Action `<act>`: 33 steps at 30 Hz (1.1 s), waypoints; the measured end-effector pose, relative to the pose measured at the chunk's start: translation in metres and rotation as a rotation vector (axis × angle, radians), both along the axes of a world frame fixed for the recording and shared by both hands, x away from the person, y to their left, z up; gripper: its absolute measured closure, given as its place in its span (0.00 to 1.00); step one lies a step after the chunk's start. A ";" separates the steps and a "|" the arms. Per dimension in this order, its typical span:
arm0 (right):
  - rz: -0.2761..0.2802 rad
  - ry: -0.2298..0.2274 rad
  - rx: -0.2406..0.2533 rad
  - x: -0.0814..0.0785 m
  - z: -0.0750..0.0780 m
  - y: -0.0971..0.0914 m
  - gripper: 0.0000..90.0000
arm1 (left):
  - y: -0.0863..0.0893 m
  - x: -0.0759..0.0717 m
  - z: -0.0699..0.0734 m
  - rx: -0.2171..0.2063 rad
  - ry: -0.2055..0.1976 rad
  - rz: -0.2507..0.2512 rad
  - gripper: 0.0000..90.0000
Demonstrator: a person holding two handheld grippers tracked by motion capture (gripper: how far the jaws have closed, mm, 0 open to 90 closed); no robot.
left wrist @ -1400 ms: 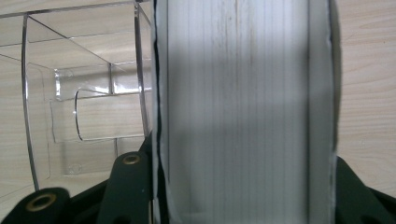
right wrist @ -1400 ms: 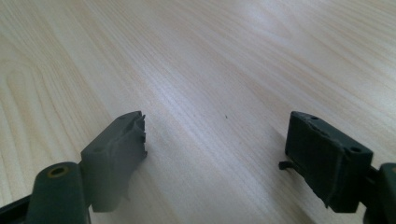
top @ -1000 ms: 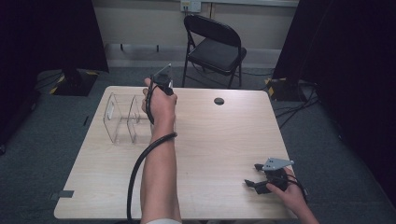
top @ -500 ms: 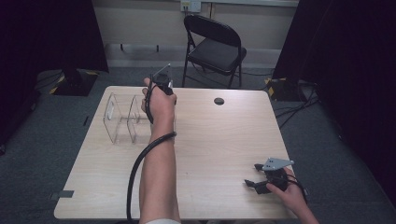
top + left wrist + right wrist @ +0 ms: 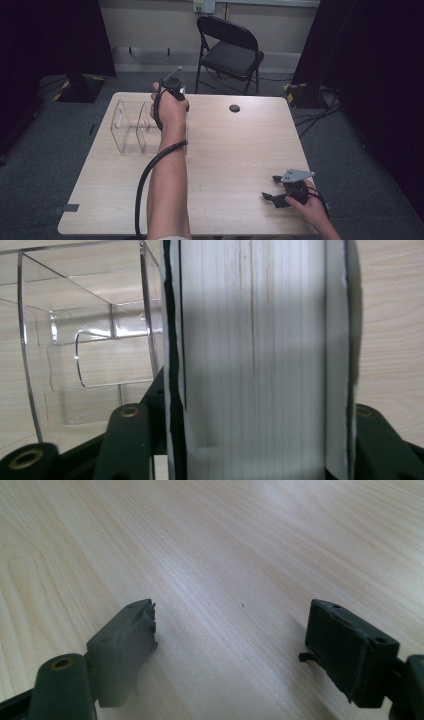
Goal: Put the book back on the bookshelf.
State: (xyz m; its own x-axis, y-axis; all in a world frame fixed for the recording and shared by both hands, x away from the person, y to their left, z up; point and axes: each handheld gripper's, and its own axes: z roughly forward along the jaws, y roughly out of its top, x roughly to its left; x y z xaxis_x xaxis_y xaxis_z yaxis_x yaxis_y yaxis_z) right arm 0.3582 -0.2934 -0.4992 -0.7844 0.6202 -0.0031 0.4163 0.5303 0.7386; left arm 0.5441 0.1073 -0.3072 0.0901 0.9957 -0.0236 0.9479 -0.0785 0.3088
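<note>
left tool point(image 5: 172, 92) is up at the far left part of the bench point(image 5: 235, 150), right at the near-side end of the clear acrylic organizer point(image 5: 131, 127). in the left gripper view a thick book point(image 5: 255, 360), seen page-edge on with a dark cover along one side, stands upright between my jaws, beside the organizer's clear divider wall point(image 5: 150, 320). the jaws have just been opening. i see a thin shadowed gap along the book's right edge, so the pads look eased off it rather than pinching, though the book sits between them. whether the book is inside a slot or just against the outer wall i can't tell.

right tool point(image 5: 282, 196) rests low on the near right corner of the bench, well apart from the organizer. in the right gripper view its jaws are spread wide with bare wood between them, holding nothing.

a small black round thing point(image 5: 234, 108) lies near the far edge, and a folding chair point(image 5: 230, 52) stands behind the bench.
</note>
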 end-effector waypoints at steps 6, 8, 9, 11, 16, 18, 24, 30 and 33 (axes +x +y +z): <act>-0.001 0.000 -0.001 0.000 0.000 0.000 0.21 | 0.004 -0.003 0.001 -0.020 0.001 0.001 0.47; 0.000 -0.001 -0.001 0.000 0.000 0.000 0.21 | 0.005 -0.004 0.002 -0.026 -0.003 0.000 0.45; 0.000 0.000 -0.001 0.000 0.000 0.000 0.21 | 0.006 -0.005 0.002 -0.031 -0.001 -0.002 0.45; 0.003 -0.001 0.001 0.000 0.000 0.000 0.21 | 0.007 -0.006 0.002 -0.037 0.004 -0.009 0.42; 0.005 -0.003 0.000 0.000 0.000 0.000 0.21 | 0.009 -0.009 0.006 -0.035 -0.003 -0.026 0.37; 0.004 -0.001 0.000 0.000 0.000 0.000 0.21 | 0.010 -0.011 0.007 -0.037 -0.006 -0.024 0.36; 0.005 -0.002 0.000 0.000 0.000 0.000 0.21 | 0.011 -0.016 0.011 -0.035 -0.008 -0.047 0.35; 0.004 -0.002 0.000 0.000 0.000 0.000 0.21 | 0.013 -0.021 0.013 -0.038 -0.010 -0.078 0.31; 0.003 -0.001 0.000 0.000 0.000 0.000 0.21 | 0.013 -0.023 0.013 -0.042 -0.016 -0.071 0.30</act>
